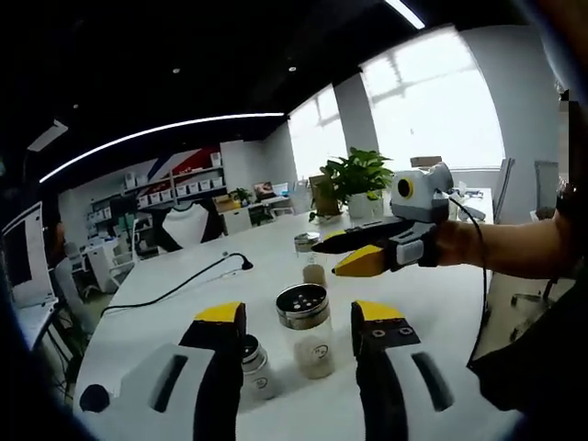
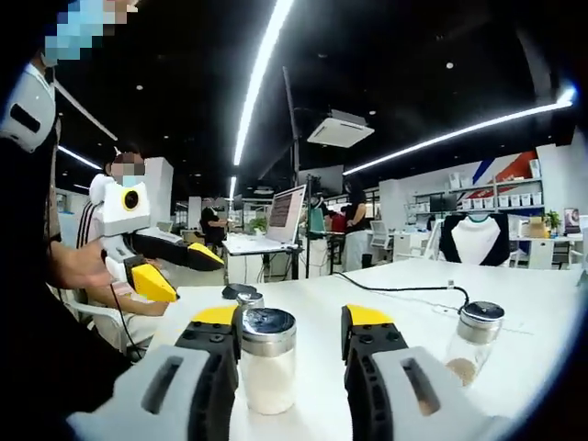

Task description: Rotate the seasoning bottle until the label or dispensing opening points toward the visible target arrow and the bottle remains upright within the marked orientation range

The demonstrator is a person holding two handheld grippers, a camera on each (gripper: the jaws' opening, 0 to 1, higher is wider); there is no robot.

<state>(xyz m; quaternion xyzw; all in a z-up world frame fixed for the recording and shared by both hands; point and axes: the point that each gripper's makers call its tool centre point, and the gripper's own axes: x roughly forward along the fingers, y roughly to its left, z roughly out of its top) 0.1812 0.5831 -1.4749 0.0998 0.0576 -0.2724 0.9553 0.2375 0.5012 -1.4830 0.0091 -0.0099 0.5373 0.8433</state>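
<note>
A seasoning bottle (image 1: 308,335) with a steel lid and beige contents stands upright on the white table (image 1: 147,312), in the gap of my open left gripper (image 1: 299,312), touching neither jaw. A smaller bottle (image 1: 254,366) stands beside the left jaw. Farther off, a third bottle (image 1: 313,266) stands by the tips of my right gripper (image 1: 347,252), which comes in from the right. In the right gripper view a bottle of white powder (image 2: 268,363) stands upright between the open right gripper (image 2: 292,317) jaws, near the left one. My left gripper (image 2: 182,271) hovers at the left.
A bottle with brown contents (image 2: 478,335) stands at the right, a small one (image 2: 249,299) behind the white-powder bottle. A black cable (image 1: 175,289) crosses the table. A potted plant (image 1: 356,175) sits at the far end. A person's arm (image 1: 514,248) holds the right gripper. Desks and a monitor (image 2: 285,211) lie beyond.
</note>
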